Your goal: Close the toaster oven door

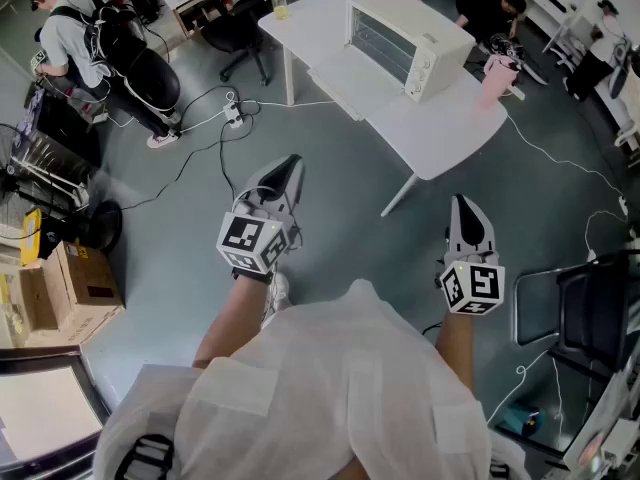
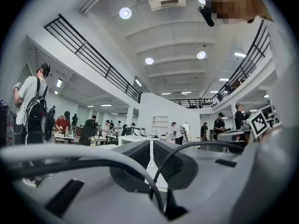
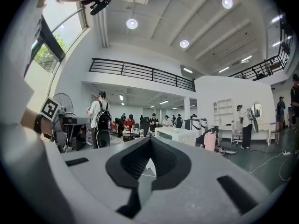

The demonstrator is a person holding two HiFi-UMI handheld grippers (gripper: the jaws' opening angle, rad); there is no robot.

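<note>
Toaster oven, white, stands on the white table, well apart from both grippers. Left gripper: jaws together, nothing held, raised over the grey floor. Right gripper: jaws fully closed, empty, beside the left and pointing toward the table.

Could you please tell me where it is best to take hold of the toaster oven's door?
The toaster oven door seems to lie open, flat, toward the table's left edge. I would take its free outer edge from that front side, from underneath, as the hinge is at the oven.
</note>
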